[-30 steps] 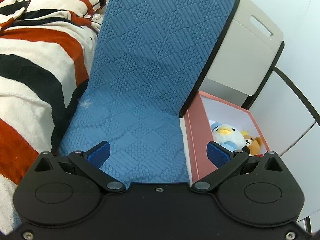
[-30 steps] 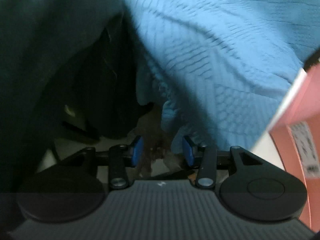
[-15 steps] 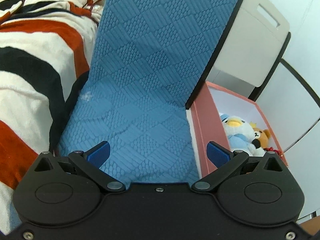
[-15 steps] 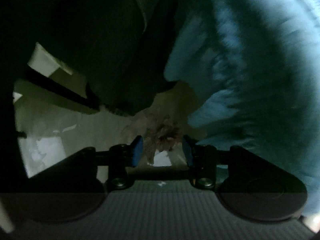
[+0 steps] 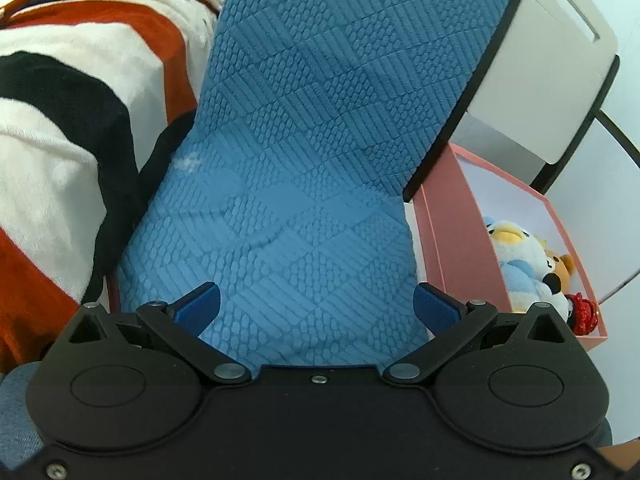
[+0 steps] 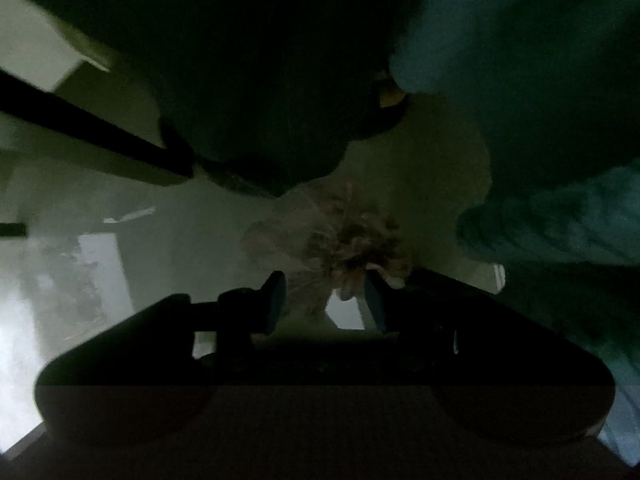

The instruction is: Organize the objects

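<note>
Right wrist view: your right gripper (image 6: 325, 300) fingers pinch a fluffy tuft (image 6: 352, 244) in dim light; lift it clear slowly; your left gripper (image 5: 316, 304) fingers, spread, hover over the blue mat (image 5: 320, 140) beside the pink box (image 5: 448, 248).

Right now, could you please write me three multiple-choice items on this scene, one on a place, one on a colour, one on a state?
1. Where are the plush toys?
A. in the pink box
B. on the striped blanket
C. on the blue mat

2. What colour is the textured mat?
A. red
B. blue
C. grey

3. How does the left gripper stand?
A. shut on a toy
B. shut on the mat
C. open, holding nothing

Answers:
1 A: the toys sit inside the pink box, right of the mat.
2 B: the mat is blue; the blanket beside it carries the red, black and white stripes.
3 C: its blue pads stand wide apart over the mat.
</note>
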Tool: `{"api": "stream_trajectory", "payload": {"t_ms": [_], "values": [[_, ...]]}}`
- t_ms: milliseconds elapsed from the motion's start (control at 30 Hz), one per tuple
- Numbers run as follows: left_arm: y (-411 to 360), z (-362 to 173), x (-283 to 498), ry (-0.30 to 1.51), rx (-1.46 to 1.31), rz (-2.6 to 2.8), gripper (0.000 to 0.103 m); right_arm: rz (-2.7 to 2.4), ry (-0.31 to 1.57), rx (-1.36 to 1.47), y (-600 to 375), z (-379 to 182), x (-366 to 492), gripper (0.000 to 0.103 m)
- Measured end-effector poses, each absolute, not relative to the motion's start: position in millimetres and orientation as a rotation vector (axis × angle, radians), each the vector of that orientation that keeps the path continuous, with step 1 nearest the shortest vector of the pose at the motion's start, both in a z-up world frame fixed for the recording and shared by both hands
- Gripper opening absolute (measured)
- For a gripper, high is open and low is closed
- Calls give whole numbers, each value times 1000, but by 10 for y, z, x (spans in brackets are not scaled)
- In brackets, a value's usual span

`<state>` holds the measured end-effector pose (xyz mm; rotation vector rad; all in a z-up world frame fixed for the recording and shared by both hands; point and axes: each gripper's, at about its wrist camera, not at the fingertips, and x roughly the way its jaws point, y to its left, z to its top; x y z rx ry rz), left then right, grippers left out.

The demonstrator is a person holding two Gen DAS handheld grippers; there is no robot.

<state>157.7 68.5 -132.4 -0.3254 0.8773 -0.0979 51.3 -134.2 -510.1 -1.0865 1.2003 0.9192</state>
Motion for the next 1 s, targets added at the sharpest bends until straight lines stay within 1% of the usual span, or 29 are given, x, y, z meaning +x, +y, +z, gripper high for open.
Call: {"api": "stream_trajectory", "payload": {"t_ms": [233, 467, 633, 933, 1000], "values": [[784, -1392, 1654, 887, -361, -36, 103, 819, 1225, -1044, -1316, -5572, 792, 46], [835, -1380, 1715, 884, -376, -33, 103, 738, 1302, -1009, -1309, -6086, 902, 45], [804, -1413, 1763, 898, -370, -38, 103, 685, 1354, -977, -1380, -6204, 1006, 45], [887, -1461, 1838, 908, -390, -11, 103, 626, 1380, -894, -1400, -6416, 1165, 44], [909, -1472, 1848, 910, -392, 0, 103, 608, 1393, -901, -1419, -6496, 1193, 38]]}}
